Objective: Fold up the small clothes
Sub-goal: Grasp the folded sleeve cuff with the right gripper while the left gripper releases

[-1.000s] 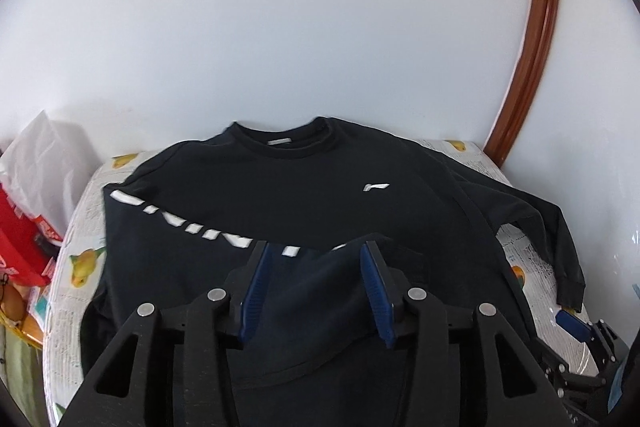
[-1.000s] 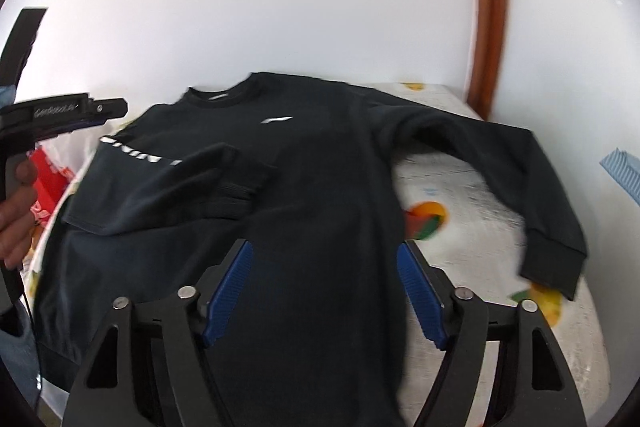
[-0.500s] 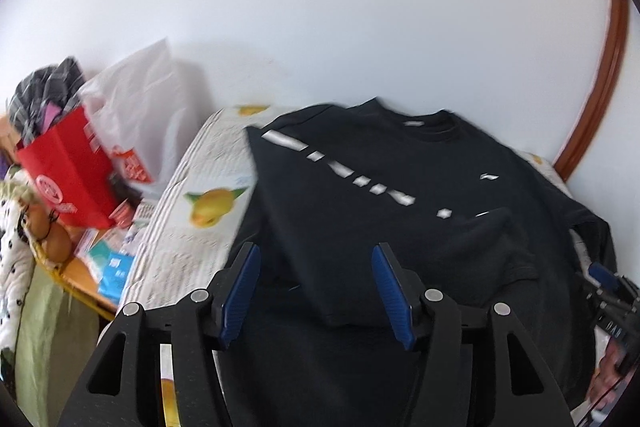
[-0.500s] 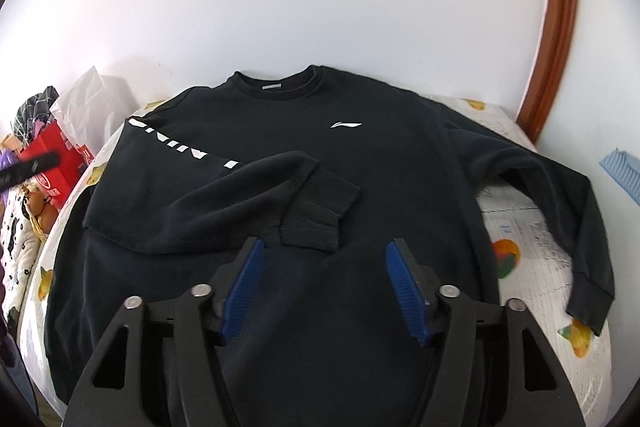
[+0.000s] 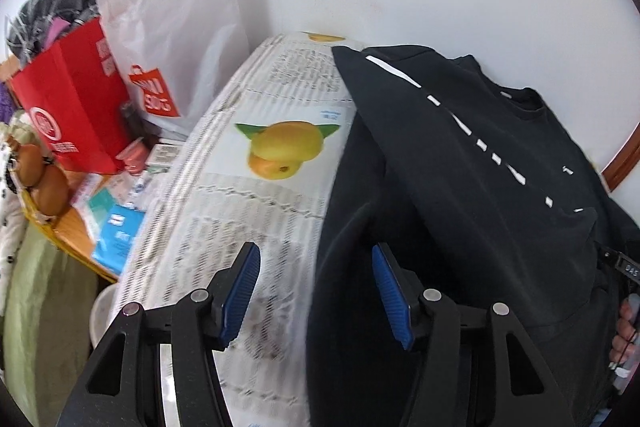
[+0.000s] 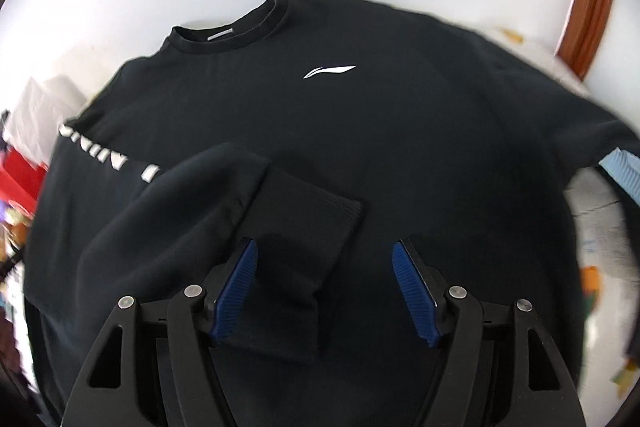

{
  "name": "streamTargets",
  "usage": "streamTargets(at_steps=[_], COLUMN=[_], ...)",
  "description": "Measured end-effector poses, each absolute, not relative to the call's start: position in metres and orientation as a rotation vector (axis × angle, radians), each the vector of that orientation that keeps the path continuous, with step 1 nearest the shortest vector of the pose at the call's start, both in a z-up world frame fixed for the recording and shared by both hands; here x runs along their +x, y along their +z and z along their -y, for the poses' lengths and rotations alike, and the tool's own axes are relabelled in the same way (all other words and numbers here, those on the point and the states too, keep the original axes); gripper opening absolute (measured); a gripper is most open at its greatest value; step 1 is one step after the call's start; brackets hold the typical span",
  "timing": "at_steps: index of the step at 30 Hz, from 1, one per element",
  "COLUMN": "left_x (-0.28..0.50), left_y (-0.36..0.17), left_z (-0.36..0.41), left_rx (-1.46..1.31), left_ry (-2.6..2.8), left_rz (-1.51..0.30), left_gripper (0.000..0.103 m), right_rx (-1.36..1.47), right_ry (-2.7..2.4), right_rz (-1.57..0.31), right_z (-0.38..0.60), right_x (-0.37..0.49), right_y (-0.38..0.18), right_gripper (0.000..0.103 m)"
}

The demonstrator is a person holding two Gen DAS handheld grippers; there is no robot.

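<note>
Two wide-spread jaws on the left gripper (image 5: 316,291), nothing between them, straddling the black sweatshirt (image 5: 472,187) edge on the fruit-print tablecloth (image 5: 256,195); red bag (image 5: 68,99) off left. Right-wrist view: right gripper (image 6: 324,287) gapes empty over the sweatshirt's folded-in sleeve cuff (image 6: 308,223), logo (image 6: 330,71) above.

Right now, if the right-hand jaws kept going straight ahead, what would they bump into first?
Probably the folded-in sleeve cuff of the black sweatshirt, lying just ahead of the open right gripper. Depth is hard to judge through this lens.
</note>
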State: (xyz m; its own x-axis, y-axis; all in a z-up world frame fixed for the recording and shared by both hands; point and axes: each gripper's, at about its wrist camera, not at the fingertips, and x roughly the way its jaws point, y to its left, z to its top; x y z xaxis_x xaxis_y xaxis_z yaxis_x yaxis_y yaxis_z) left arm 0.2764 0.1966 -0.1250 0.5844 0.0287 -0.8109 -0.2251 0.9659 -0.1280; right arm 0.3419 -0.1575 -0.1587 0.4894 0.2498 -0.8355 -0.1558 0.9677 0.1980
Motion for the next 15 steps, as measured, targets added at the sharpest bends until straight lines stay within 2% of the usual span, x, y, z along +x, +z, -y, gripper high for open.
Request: streamTargets(at_steps=[2, 4, 5, 6, 7, 8, 10, 15], left_x=[0.283, 0.290, 0.292, 0.294, 0.295, 0.295, 0.293, 0.290], left_y=[-0.130, -0.135, -0.137, -0.139, -0.140, -0.140, -0.138, -0.136], left_z=[-0.195, -0.192, -0.190, -0.189, -0.188, -0.187, -0.184, -0.191], left_rx=[-0.247, -0.235, -0.234, -0.242, -0.249, -0.251, -0.235, -0.236], left_ry=[0.125, 0.124, 0.113, 0.097, 0.085, 0.080, 0.088, 0.111], left_rz=[-0.932, -0.937, -0.936, -0.936, -0.938, -0.931, -0.919, -0.913], left_gripper=[0.055, 0.053, 0.044, 0.034, 0.029, 0.021, 0.017, 0.015], right_rx=[0.118, 0.094, 0.061, 0.041, 0.032, 0.036, 0.037, 0.082], right_ry=[0.270, 0.285, 0.278, 0.284, 0.310, 0.350, 0.377, 0.350], right_rz=[-1.005, -0.997, -0.985, -0.976, -0.973, -0.971, -0.953, -0.838], right_z=[0.154, 0.146, 0.141, 0.137, 0.133, 0.131, 0.127, 0.151], right_x=[0.346, 0.350, 0.351, 0.350, 0.350, 0.350, 0.348, 0.351], right_y=[-0.159, -0.160, -0.160, -0.160, -0.159, -0.157, -0.149, -0.113], right_gripper=[0.069, 0.062, 0.057, 0.044, 0.036, 0.017, 0.014, 0.013])
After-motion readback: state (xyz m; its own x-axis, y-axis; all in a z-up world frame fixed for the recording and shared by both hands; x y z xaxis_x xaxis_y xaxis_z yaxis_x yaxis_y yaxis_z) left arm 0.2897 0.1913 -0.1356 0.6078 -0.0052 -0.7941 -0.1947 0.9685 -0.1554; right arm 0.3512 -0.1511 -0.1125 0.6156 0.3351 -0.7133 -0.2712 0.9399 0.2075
